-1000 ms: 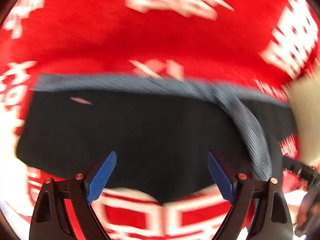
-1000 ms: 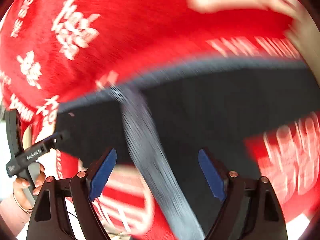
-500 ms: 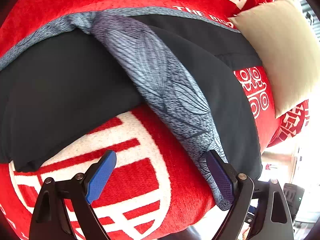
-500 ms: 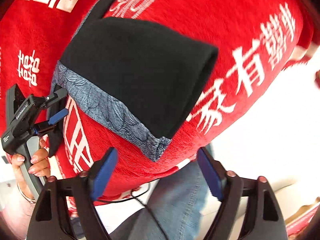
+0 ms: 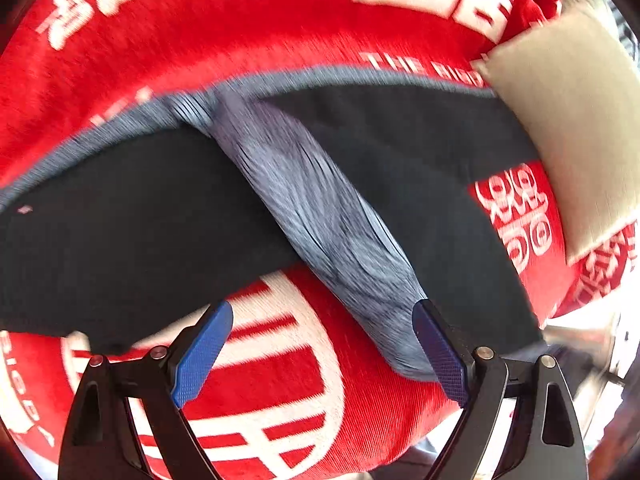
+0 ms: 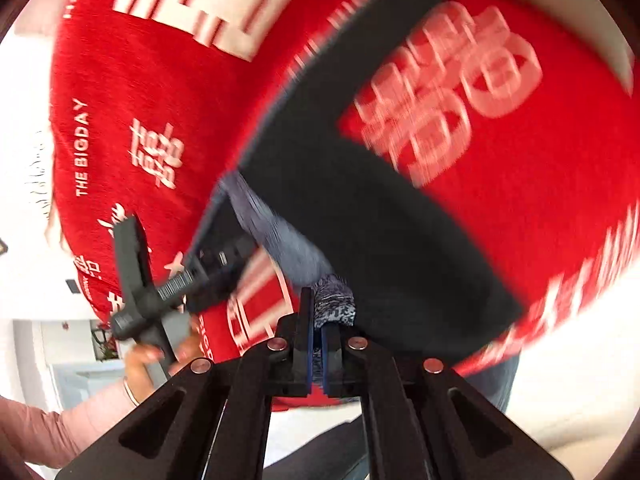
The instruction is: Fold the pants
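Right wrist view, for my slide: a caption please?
Right gripper shut on the pants' grey patterned band, over a red blanket.

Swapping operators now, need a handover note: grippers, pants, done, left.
Right gripper: jaws have just closed, shut on the grey patterned strip at the pants' near end.
Left gripper: open, over the pants, holding nothing.
Pants: black, spread on the red blanket, strip running down across them toward the near edge; beige pillow touching their far end.
Done: one grasp. Left: the folds.
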